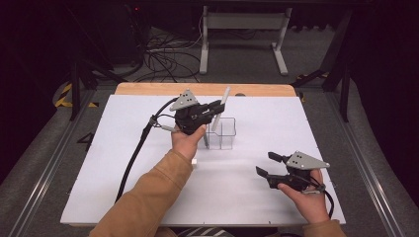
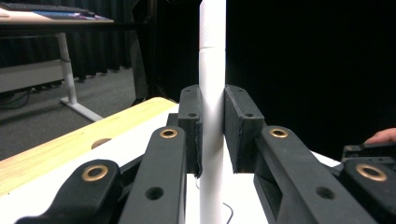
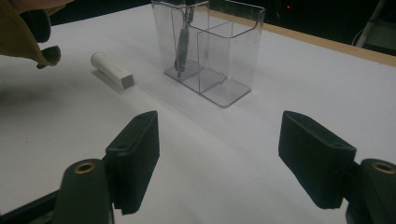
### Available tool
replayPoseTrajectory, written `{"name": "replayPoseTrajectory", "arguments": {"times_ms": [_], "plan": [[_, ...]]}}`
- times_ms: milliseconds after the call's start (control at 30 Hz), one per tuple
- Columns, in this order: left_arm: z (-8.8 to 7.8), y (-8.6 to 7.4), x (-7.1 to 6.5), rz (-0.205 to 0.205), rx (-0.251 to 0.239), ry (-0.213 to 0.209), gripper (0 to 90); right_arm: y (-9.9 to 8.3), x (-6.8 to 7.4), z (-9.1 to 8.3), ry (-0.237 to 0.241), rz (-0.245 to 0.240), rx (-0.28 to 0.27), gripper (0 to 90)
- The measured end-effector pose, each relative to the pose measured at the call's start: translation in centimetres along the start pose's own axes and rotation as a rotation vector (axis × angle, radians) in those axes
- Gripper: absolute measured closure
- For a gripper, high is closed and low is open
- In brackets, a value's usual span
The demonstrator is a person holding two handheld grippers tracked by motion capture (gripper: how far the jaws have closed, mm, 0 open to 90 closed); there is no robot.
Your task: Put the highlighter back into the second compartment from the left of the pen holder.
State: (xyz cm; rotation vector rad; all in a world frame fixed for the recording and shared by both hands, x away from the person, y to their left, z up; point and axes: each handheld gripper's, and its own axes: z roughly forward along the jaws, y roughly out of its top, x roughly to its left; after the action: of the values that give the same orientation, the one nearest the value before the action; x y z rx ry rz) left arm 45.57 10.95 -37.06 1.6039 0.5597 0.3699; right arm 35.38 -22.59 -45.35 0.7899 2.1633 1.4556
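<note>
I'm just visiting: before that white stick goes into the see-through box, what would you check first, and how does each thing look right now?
1. Grip: the left gripper has both jaws pressed on the long white plastic stick: ok.
2. Position: in the high view the stick is beside and above the clear plastic two-compartment holder; whether it is lined up over a compartment: cannot tell.
3. Stick angle: tilted in the high view, not upright: not ok.
4. Room in the holder: one compartment already has a dark grey pen; the other looks empty: ok.
5. Right gripper: open, holding nothing, away from the holder: ok.
6. Short white cap-like piece lies on the white table, apart from the holder: ok.
</note>
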Motion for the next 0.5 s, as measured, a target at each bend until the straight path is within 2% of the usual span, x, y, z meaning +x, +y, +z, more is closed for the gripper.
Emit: {"name": "replayPoseTrajectory", "arguments": {"times_ms": [233, 333, 500], "plan": [[0.5, -0.5, 0.5, 0.007, -0.015, 0.005, 78.3, 0.0, 0.0, -0.1, -0.001, 0.003, -0.004, 29.9], [0.8, -0.8, 0.7, -0.009, -0.016, 0.006, 78.2, 0.0, 0.0, -0.1, 0.0, 0.002, -0.005, 29.8], [1.1, -1.3, 1.1, -0.003, -0.013, 0.009, 78.2, 0.0, 0.0, -0.1, 0.001, 0.002, -0.005, 29.8]]}}
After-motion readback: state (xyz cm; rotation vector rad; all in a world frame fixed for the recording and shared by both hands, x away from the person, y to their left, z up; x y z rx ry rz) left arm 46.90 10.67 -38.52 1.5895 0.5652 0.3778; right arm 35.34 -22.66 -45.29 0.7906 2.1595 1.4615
